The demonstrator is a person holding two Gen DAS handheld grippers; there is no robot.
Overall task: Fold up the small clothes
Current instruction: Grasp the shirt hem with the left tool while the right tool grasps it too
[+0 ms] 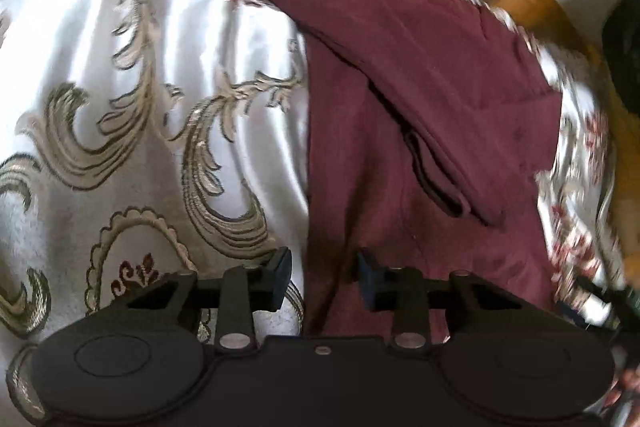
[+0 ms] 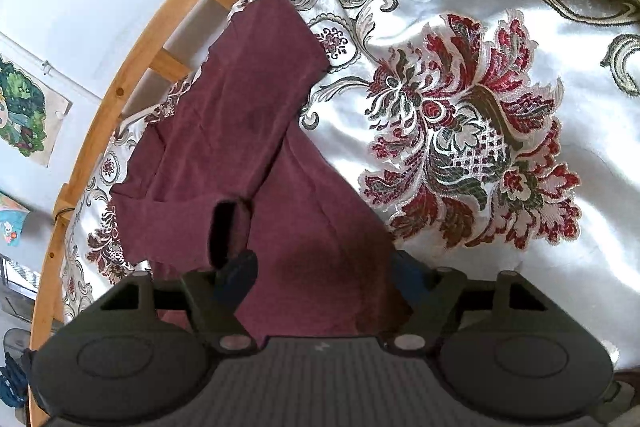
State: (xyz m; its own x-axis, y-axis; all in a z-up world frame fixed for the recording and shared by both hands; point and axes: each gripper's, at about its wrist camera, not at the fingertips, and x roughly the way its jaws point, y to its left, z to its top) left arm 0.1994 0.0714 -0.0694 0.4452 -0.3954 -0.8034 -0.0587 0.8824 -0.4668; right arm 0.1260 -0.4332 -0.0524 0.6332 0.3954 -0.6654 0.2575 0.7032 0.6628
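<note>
The left gripper (image 1: 324, 277) hangs with its two fingers spread, grasping nothing, over the near edge of one maroon garment (image 1: 420, 131). The right gripper (image 2: 324, 277) is likewise released, its two fingers wide apart above the same cloth. The garment lies partly folded, one sleeve (image 2: 256, 99) laid across its body, on a satin floral bedspread (image 2: 460, 147) beside one curved wooden rail (image 2: 132, 67).

maroon garment (image 2: 224, 147), small, soft knit, lying flat on patterned bedspread near its wooden-framed edge, partly folded, one long section laid diagonally across the body, open cuff end (image 2: 230, 227) facing the camera, light wrinkles, left view motion-blurred (image 1: 420, 107)
</note>
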